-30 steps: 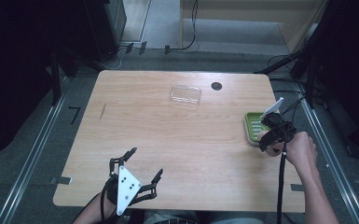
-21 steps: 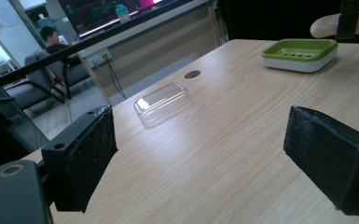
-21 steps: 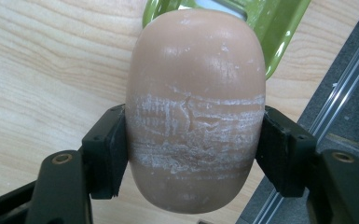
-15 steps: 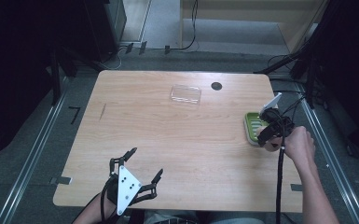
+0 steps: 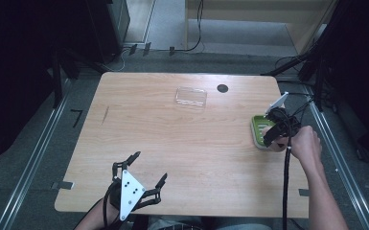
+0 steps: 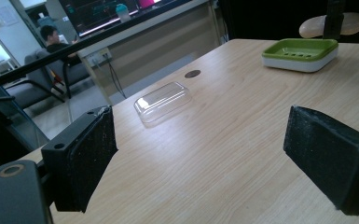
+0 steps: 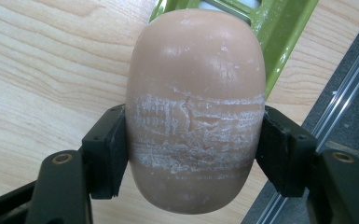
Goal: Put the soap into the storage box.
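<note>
Readable text: we are finding none in any view.
Soap bar (image 7: pixel 196 112): we are seeing only white scuff marks between the right gripper's jaws, no brand.
Green soap dish (image 6: pixel 300 53): we are reading no label, far beyond the left gripper's jaws.
Monitor (image 6: pixel 102 14): we are seeing lit lines too blurred to read.

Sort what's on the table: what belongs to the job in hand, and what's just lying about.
In the job:
- soap bar, clamped in the right gripper
- green soap dish, just under it

Lying about:
- clear plastic lid
- dark round spot on the table
- left gripper, open, idle
</note>
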`<state>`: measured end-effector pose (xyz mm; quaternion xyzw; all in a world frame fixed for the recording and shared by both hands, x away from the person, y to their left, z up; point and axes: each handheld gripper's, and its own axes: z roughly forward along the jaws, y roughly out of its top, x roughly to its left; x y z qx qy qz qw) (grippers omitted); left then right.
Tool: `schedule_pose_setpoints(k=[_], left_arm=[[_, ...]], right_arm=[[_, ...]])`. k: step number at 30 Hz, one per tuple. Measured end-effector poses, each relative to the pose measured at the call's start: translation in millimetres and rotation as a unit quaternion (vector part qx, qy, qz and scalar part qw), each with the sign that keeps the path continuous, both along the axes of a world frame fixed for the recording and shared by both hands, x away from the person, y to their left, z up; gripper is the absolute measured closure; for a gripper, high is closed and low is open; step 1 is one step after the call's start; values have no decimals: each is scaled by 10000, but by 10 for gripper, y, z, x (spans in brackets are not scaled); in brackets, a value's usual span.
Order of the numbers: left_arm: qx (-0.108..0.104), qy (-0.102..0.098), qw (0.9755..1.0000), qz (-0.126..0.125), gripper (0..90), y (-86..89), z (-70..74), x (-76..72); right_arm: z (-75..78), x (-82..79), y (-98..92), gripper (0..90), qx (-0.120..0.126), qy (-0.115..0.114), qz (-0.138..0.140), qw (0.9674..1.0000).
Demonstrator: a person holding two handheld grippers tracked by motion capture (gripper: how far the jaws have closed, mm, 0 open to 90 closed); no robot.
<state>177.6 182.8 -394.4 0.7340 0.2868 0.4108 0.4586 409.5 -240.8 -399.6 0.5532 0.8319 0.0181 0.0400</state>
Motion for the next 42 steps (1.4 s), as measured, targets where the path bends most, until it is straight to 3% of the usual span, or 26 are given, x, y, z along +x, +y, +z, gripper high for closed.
schedule_pose_setpoints(k=[19, 42], left_arm=[[16, 4, 10000, 13, 99, 9, 1, -1], [24, 0, 10000, -3, 99, 12, 0, -2]], right_arm=[[-7, 207, -25, 334, 119, -22, -153, 9998], [-118, 390, -59, 334, 263, -116, -478, 9984]])
